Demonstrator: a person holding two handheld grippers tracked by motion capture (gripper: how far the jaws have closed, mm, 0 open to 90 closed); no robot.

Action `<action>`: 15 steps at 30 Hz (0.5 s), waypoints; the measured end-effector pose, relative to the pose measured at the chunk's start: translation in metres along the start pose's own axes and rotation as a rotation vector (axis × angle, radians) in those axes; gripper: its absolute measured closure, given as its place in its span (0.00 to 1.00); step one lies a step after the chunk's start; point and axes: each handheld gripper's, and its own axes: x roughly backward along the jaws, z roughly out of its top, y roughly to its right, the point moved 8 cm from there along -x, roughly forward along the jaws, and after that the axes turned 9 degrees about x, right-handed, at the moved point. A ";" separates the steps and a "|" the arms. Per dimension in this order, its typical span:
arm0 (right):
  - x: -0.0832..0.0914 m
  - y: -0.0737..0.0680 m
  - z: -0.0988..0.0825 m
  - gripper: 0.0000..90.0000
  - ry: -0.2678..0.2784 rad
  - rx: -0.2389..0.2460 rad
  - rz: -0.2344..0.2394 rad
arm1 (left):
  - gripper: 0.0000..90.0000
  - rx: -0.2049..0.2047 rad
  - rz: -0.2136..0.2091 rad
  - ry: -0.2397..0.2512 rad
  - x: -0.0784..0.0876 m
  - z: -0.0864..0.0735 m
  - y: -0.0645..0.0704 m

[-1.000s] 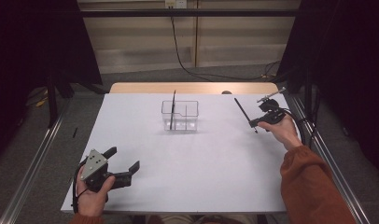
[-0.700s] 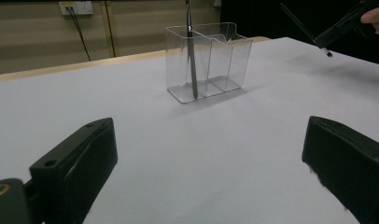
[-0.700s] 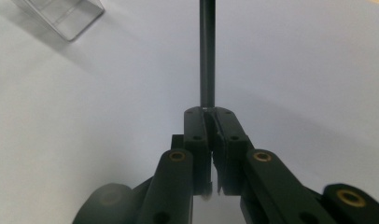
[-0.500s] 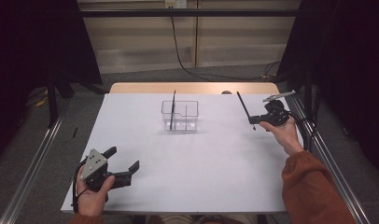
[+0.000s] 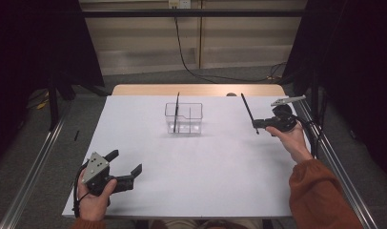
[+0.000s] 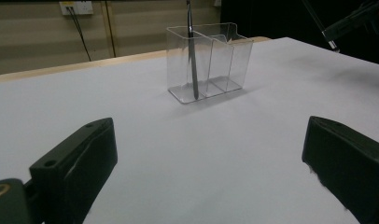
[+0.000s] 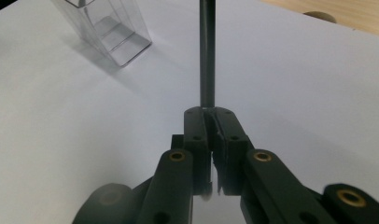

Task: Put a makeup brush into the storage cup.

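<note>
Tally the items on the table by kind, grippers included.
Clear holder: 1
Dark pens: 2, one standing in the holder, one clamped in the right gripper
Grippers: 2, left gripper and right gripper
Total: 5

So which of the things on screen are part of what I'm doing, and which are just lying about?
In the job:
- black pen, clamped in the right gripper
- clear two-compartment holder
- second black pen, standing in its left compartment

Lying about:
- left gripper, open, idle on the white table
- cables on the floor behind

White table (image 5: 206, 171), wooden far edge (image 5: 196, 89), black cable (image 5: 182, 52) on the floor beyond.
</note>
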 end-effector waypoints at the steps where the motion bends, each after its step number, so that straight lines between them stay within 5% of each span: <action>1: 0.001 -0.001 0.000 0.94 0.004 0.002 0.004 | 0.04 0.000 0.000 0.001 0.000 0.000 0.000; 15: 0.009 -0.024 -0.002 0.94 0.043 0.047 0.096 | 0.04 -0.007 -0.008 -0.010 0.000 0.000 0.001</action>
